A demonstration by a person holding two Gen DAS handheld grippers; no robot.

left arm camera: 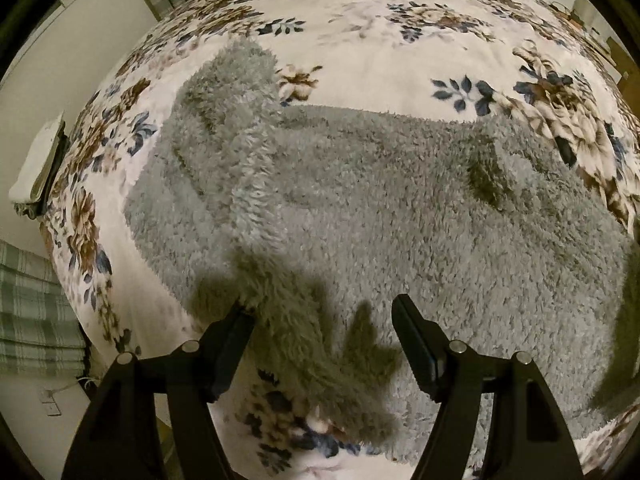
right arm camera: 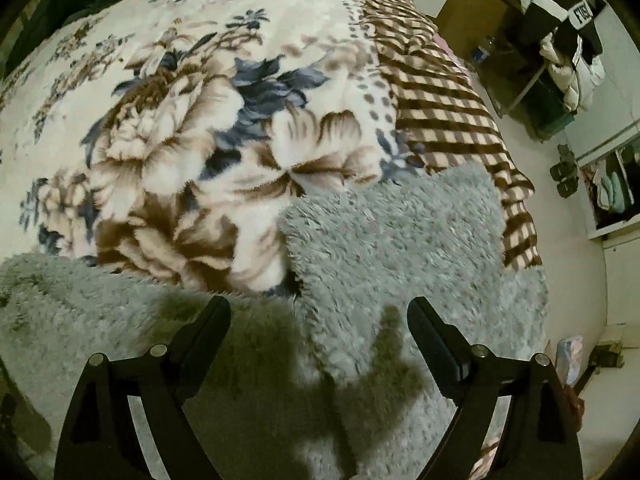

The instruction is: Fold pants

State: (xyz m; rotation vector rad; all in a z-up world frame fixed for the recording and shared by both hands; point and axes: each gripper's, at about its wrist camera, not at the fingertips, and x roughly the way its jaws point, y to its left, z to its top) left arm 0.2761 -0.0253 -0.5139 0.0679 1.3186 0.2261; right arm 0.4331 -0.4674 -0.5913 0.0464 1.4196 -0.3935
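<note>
- Your pants (left arm camera: 360,184), grey and shaggy, lie spread on the bed's floral blanket (left arm camera: 380,60), reaching most of the way across the left wrist view.
- Your left tool (left arm camera: 322,312) points down over the near edge of the pants. Its jaws stand apart; a raised ridge of pile runs up beside the left finger (left arm camera: 232,332), but nothing is pinched between the pads.
- Your right tool (right arm camera: 318,312) hovers over the other end, where a squared flap of the grey fabric (right arm camera: 396,240) lies on top of the blanket, near its brown checked border (right arm camera: 448,112). Its jaws are wide and hold nothing.
- Progress, as a judgement: the garment looks laid out rather than folded. The long ridge in the left wrist view may be a leg doubled over or only a wrinkle; you cannot tell which from here. No compact, stacked shape shows anywhere.
- What is left, then, is most of the job: taking hold of an edge with each tool, bringing one half over the other, and then shortening the length with another fold.
- Watch the thick pile. It hides where the real edge is, so a pinch could catch only fluff, or the blanket beneath too.
</note>
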